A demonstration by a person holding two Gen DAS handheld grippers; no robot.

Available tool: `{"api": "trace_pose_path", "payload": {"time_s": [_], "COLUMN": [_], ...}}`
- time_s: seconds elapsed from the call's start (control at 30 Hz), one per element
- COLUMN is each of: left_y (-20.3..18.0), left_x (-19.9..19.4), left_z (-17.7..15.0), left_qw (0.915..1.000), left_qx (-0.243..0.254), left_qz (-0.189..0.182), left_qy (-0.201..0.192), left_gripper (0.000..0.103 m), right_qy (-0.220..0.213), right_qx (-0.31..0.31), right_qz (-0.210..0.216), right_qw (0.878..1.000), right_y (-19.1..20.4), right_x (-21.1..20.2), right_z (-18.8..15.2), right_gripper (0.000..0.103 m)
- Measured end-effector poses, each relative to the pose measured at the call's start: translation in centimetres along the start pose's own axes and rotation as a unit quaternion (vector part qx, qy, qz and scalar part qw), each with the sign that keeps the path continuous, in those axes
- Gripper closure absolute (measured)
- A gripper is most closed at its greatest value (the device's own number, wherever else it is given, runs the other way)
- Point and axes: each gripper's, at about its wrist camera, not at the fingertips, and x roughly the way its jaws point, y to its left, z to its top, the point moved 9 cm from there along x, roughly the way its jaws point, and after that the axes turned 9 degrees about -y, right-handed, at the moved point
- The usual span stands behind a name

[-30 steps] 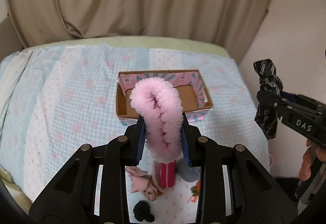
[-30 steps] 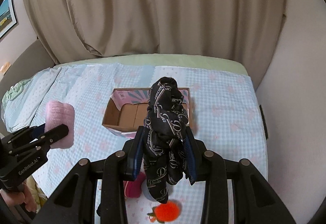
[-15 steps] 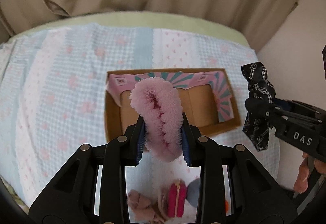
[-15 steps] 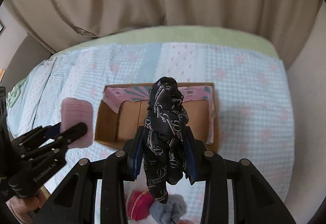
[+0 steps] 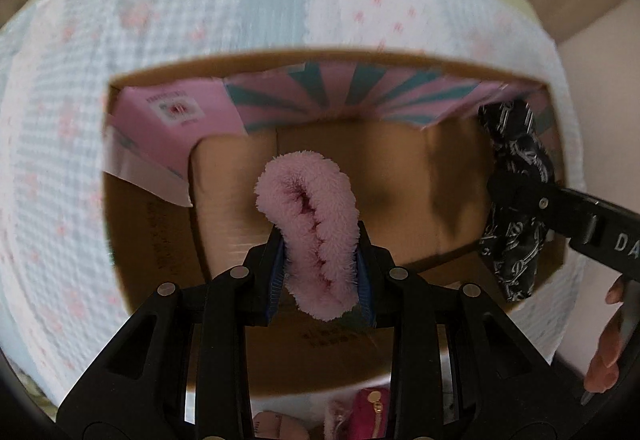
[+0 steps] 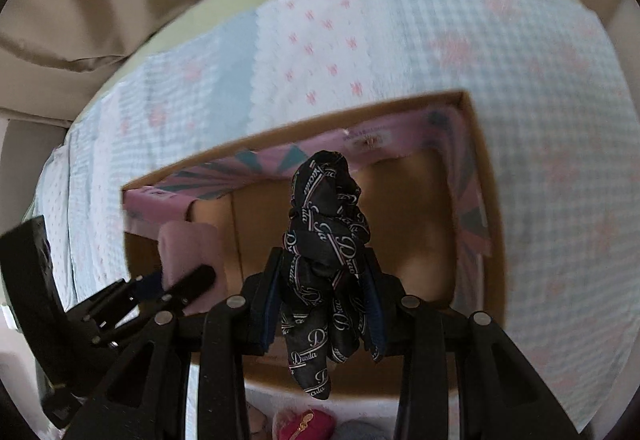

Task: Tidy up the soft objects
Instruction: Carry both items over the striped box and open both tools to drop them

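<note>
2 tongs over the cardboard box (image 5: 152, 240) on the bed (image 5: 60, 144)
Left tongs (image 5: 320, 280) pinch a fluffy pink cloth (image 5: 316, 224); right tongs (image 6: 324, 304) pinch a black printed scarf (image 6: 324, 240)

Soft, even daylight, no glare. Strong fisheye bending with dark vignette corners. Bedspread (image 5: 208, 12) and cardboard box (image 6: 476, 144) rim smeared by motion blur in both views. Soft shadows fall on the box floor. Near gripper frames are sharp.

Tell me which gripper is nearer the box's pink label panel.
Left. The left gripper, shut on the fluffy pink cloth, hangs mid-box, beside the label panel. The right gripper, gripping the black scarf, is at the opposite end.
</note>
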Motion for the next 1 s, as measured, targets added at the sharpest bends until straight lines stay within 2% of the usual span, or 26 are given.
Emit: {"api": "trace_pose_path", "payload": {"time_s": [0.1,0.13,0.17,0.2,0.23,0.27,0.33,0.47,0.63,0.87,1.0], "left_y": [0.0,0.0,0.0,0.0,0.0,0.2,0.3,0.5,0.5,-0.2,-0.8], "left_x": [1.0,1.1,1.1,0.9,0.6,0.2,-0.6,-0.7,-1.6,-3.9,-6.5], "left_z": [-0.2,-0.1,0.1,0.4,0.8,1.1,1.6,1.2,0.6,0.7,0.7], "left_qw": [0.9998,0.9998,0.9997,0.9996,0.9993,0.9988,0.9983,0.9988,0.9988,0.9981,0.9975], "left_qx": [0.012,0.015,0.019,0.024,0.029,0.033,0.034,0.033,0.035,0.040,0.041], "left_qz": [0.010,0.012,0.013,0.014,0.022,0.032,0.033,0.027,0.026,0.029,0.028], "left_qy": [0.007,0.005,0.003,-0.002,-0.010,-0.019,-0.035,-0.021,-0.019,-0.035,-0.051], "left_gripper": [0.075,0.067,0.044,0.025,0.001,0.000,0.000,0.000,0.000,0.000,0.000], "right_qy": [0.005,0.003,0.002,0.002,-0.002,-0.006,-0.006,-0.001,-0.019,-0.039,-0.050], "right_qx": [-0.006,-0.009,-0.010,-0.011,-0.011,-0.010,-0.016,-0.021,-0.006,-0.011,-0.022], "right_qz": [-0.001,-0.003,-0.005,-0.006,-0.008,-0.005,0.003,0.009,0.015,0.016,0.015], "right_qw": [1.000,1.000,1.000,1.000,1.000,1.000,1.000,1.000,1.000,0.999,0.998], "right_y": [0.0,0.1,0.2,0.2,0.2,0.3,0.6,0.9,0.6,1.0,1.5], "right_x": [1.1,1.3,1.4,1.7,1.9,2.1,2.4,2.4,1.3,-1.2,-3.3], "right_z": [0.0,0.2,0.4,0.6,0.8,1.1,1.4,1.3,1.4,1.5,1.1], "right_gripper": [0.069,0.069,0.069,0.069,0.062,0.037,0.000,0.000,0.000,0.000,0.000]}}
